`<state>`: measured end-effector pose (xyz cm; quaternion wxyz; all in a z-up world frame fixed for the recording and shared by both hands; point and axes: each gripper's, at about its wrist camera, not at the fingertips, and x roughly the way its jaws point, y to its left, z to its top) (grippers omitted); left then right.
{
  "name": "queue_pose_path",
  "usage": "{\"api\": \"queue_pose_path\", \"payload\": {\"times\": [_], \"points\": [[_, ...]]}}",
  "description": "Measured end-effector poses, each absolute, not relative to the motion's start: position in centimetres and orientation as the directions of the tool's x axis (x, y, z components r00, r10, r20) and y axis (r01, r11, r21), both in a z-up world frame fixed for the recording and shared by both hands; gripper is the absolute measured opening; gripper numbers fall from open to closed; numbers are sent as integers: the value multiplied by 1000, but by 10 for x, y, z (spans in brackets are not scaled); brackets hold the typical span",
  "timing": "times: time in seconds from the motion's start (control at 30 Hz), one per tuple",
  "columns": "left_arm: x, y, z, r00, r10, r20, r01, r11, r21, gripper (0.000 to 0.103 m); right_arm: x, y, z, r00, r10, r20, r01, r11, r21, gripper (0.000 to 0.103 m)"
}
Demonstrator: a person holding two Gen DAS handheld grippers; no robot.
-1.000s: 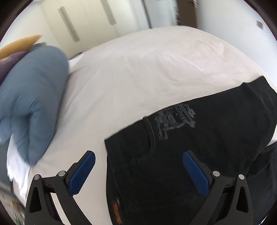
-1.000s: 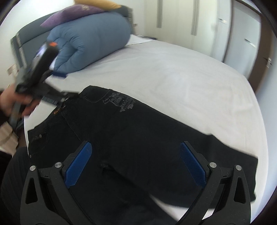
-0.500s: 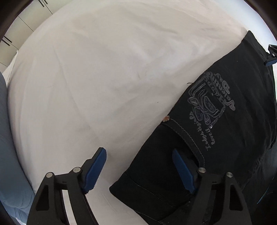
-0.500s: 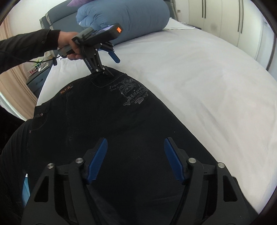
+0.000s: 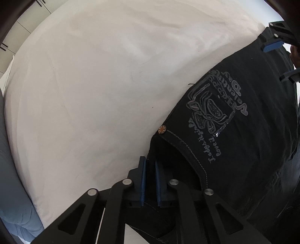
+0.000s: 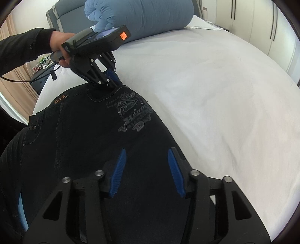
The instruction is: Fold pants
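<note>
Pants lie flat on a bed, along its near edge, waistband toward the headboard. A rolled duvet rests at the bed's head, beyond the pants. The left gripper sits at the waistband's far corner; the right gripper is over the leg. Wardrobes stand beyond the bed's far side.

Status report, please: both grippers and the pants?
Left gripper shut on pants at waistband corner. Right gripper closing over the leg, pads not yet pressing. Nothing in the way.
</note>
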<state>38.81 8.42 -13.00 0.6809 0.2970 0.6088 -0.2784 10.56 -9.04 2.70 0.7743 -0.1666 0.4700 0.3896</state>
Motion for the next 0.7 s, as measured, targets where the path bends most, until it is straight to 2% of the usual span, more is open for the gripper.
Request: {"api": "queue_pose_path", "payload": {"times": [0.33,0.53,0.6,0.7], "points": [[327,79,-84,330,-82,-941,757,618,212,4,139,-72,20,195,397,-897,-783,614,101,41],[304,80,-73,393,-94,-915,749,610,259,4,150,-64,9,150,349,-925,-795,599,98,41],[295,81,-78,404,-94,-910,745,612,268,4,156,-62,8,135,351,-926,-794,597,111,32],[298,81,-76,405,-102,-909,739,621,260,4,161,-53,4,121,326,-937,-799,592,103,30]]}}
